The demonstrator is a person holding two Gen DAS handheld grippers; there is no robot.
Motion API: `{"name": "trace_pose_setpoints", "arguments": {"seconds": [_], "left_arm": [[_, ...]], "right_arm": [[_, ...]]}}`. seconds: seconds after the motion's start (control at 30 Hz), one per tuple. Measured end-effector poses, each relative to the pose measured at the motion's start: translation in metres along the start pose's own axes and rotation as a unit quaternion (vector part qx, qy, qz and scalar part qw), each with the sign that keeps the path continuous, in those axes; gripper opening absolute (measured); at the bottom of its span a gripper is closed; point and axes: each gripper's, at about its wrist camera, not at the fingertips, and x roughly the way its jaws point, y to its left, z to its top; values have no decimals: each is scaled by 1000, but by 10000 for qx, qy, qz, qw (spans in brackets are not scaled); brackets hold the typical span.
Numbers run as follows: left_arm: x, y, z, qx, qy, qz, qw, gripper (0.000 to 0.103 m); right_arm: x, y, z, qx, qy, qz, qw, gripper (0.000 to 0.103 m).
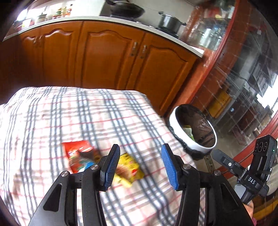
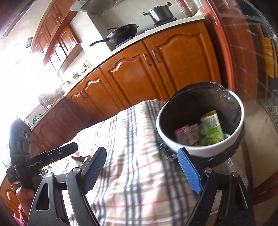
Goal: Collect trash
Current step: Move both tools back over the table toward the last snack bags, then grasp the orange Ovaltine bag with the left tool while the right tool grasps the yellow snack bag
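A red snack wrapper and a yellow wrapper lie on the checked tablecloth. My left gripper hovers open just above them, nothing between its blue pads. Beside the table's right edge stands a white-rimmed bin with a black liner. In the right wrist view the bin holds a green packet and a red-and-white wrapper. My right gripper is wide open and empty, close to the bin's near rim. The left gripper's body shows at the left there.
Orange wooden cabinets run behind the table under a white counter with a wok and a steel pot. A red-framed glass door stands to the right of the bin. The other hand-held unit is at the lower right.
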Motion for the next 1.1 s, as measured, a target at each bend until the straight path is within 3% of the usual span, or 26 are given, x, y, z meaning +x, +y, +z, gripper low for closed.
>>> {"name": "trace_pose_setpoints", "arguments": {"seconds": [0.4,0.67,0.93,1.03,1.1], "left_arm": [[-52,50,-30,-474,-42,432,9979,50],[-53,64,-25,-565,-4,452,9974,50],[-32,67,-16,-298,89,511,9982,50],[-22,70,-11,-218,112,543,9982,50],[-11,72,-7,-158,186,596,9979,50]], "right_arm": [[20,57,-26,-382,338,409,9979,87],[39,82,-35,-494,741,534,9946,87],[60,100,-36,-727,922,710,9905,86],[72,100,-31,-670,1021,816,9892,78],[81,98,-29,-611,1125,850,9881,64]]}}
